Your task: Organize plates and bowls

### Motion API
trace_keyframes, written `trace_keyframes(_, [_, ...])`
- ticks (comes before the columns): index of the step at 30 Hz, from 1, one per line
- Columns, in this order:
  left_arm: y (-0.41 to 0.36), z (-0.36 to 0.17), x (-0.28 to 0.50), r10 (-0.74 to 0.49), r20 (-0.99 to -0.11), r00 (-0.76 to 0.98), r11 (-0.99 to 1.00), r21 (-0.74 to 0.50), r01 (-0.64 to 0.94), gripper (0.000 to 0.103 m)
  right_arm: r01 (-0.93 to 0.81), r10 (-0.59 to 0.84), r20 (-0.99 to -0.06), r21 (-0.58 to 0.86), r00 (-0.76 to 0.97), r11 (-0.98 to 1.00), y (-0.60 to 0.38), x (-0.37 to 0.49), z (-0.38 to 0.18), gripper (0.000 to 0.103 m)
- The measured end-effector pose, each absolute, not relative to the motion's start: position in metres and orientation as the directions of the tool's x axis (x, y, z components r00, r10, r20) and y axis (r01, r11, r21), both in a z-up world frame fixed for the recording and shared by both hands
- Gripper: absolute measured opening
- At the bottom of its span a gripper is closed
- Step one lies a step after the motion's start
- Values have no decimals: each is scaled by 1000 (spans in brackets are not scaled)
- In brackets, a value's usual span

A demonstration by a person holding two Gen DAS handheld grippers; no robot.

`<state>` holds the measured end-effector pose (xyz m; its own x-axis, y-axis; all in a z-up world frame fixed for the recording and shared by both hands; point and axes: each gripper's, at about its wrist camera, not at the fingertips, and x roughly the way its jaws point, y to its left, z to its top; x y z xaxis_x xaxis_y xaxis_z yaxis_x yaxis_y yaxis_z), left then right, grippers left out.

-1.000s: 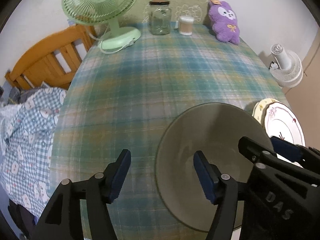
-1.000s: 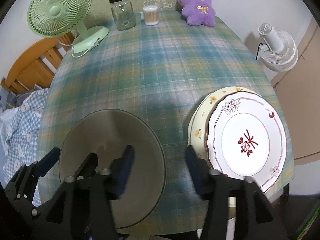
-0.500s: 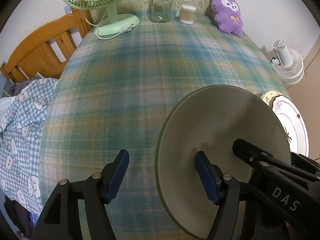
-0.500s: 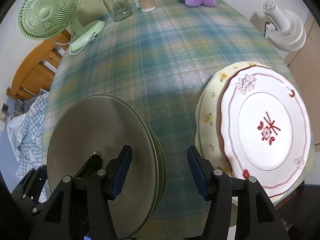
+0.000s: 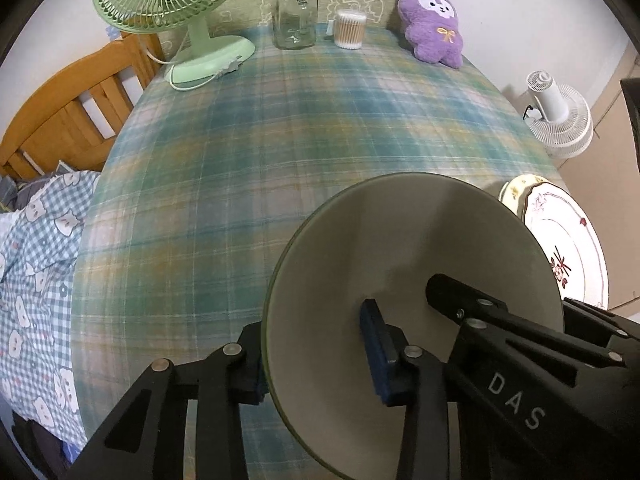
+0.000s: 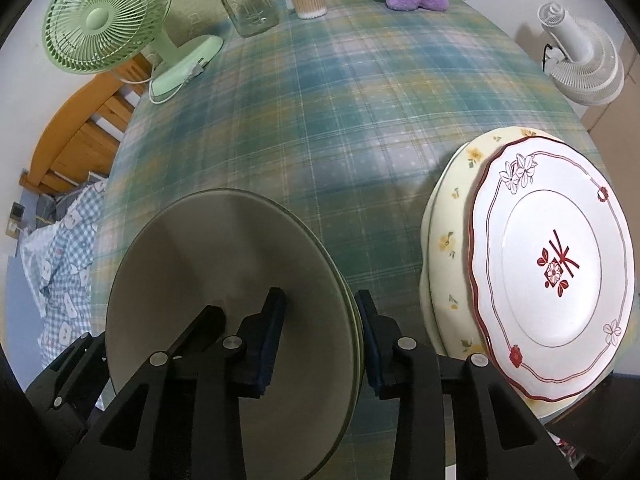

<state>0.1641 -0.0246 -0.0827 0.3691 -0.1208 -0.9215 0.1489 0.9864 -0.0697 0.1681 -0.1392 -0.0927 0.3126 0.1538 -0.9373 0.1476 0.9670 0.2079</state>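
A grey-green plate is lifted off the plaid table, tilted up; it also shows in the right wrist view. My left gripper is shut on its left rim. My right gripper is shut on its right rim, and its black body shows in the left wrist view. A white plate with red flowers lies on a cream plate with yellow flowers at the table's right edge; the stack also shows in the left wrist view.
At the table's far end stand a green fan, a glass jar, a tub of cotton swabs and a purple plush toy. A wooden bed frame is left. A white fan stands right, off the table.
Both grippers have closed on the grey-green plate's opposite rims. The plate has been raised and tilted further.
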Motion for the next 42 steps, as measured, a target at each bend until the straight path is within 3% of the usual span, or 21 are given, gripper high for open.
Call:
trace_keyframes(12, [-21,-75,164,-121,-929,351,987,-76,140,37,172,141,-942,200,304,965,-136,168,-85,39])
trace_keyframes(26, [-15,-36,157,-137,-901,412,984,-74,165,36,191,97,-918,182,384,965,-128,150,-38,39])
trace_keyframes(42, [-62,-12,152,-117,-886,448,990,-70,122,36,163,111,-901,195,419,967,-176,146,-9,39])
